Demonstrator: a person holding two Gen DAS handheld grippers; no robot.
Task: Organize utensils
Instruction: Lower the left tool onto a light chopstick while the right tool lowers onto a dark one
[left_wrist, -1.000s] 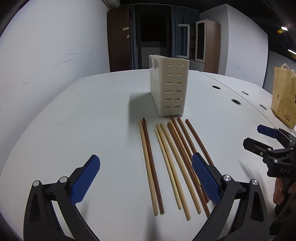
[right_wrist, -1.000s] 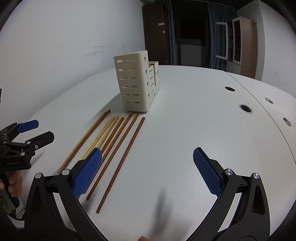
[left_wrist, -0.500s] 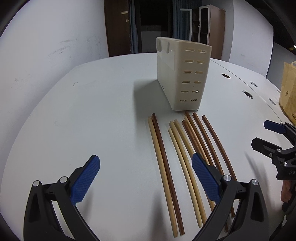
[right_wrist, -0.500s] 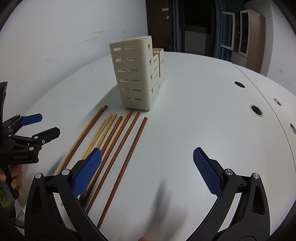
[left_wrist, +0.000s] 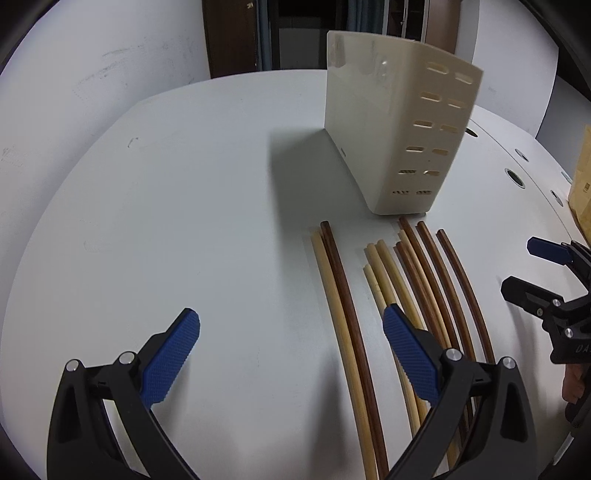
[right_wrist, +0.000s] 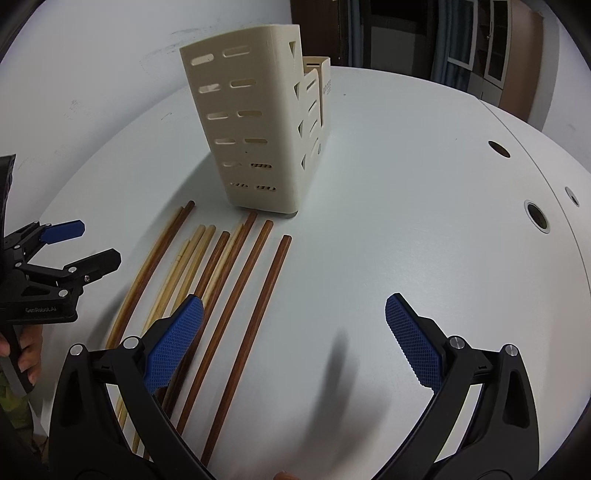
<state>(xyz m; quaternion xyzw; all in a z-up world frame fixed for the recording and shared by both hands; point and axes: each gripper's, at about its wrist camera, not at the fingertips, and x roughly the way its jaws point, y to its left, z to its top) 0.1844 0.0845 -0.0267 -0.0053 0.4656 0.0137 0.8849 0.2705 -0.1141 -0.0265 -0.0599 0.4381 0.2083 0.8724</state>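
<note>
Ahead of us the cream utensil holder (left_wrist: 391, 140) stands upright on the white worktop (left_wrist: 184, 221), with the chopsticks (right_wrist: 207, 280) lying side by side just in front of it, light and dark mixed. We hold the left gripper (left_wrist: 291, 350) and the right gripper (right_wrist: 295, 339) over their near ends, jaws wide and empty. A brown paper bag (left_wrist: 583, 192) sits far right, well apart.

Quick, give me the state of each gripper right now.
Left gripper: open, holding nothing, over the table beside the chopsticks.
Right gripper: open, holding nothing, over the chopsticks' near ends.
</note>
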